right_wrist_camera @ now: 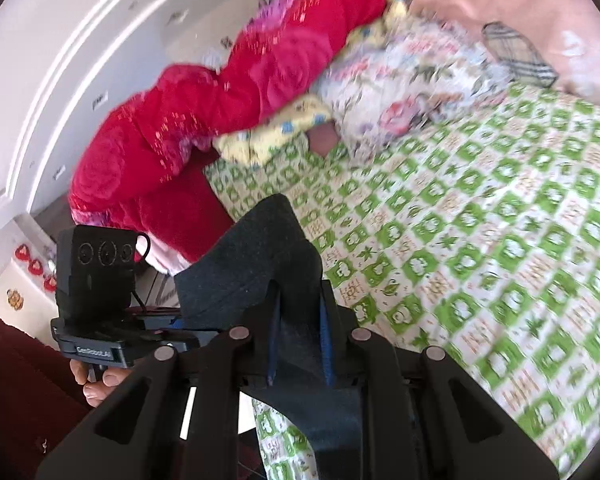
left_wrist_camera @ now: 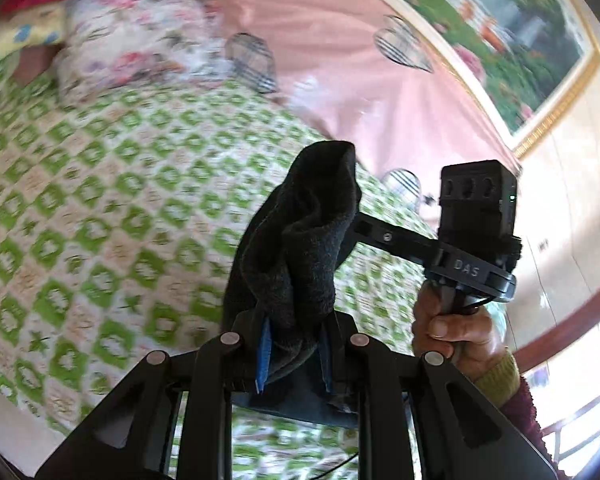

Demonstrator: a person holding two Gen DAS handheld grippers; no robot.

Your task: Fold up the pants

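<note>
The pants [left_wrist_camera: 296, 240] are dark charcoal fleece. In the left wrist view a bunched fold of them stands up between my left gripper's [left_wrist_camera: 294, 356] blue-padded fingers, which are shut on it, lifted above the bed. In the right wrist view my right gripper [right_wrist_camera: 298, 344] is shut on another flat edge of the pants [right_wrist_camera: 256, 272], also held above the bed. The right gripper's body [left_wrist_camera: 476, 220] shows in the left view, close to the right of the cloth. The left gripper's body [right_wrist_camera: 96, 280] shows at the left in the right view.
The bed carries a green-and-white patterned sheet [left_wrist_camera: 100, 208]. A floral pillow [left_wrist_camera: 140, 44], a pink quilt with plaid hearts [left_wrist_camera: 340, 60] and a red blanket [right_wrist_camera: 204, 112] lie at its head. A framed picture [left_wrist_camera: 520, 32] hangs on the wall.
</note>
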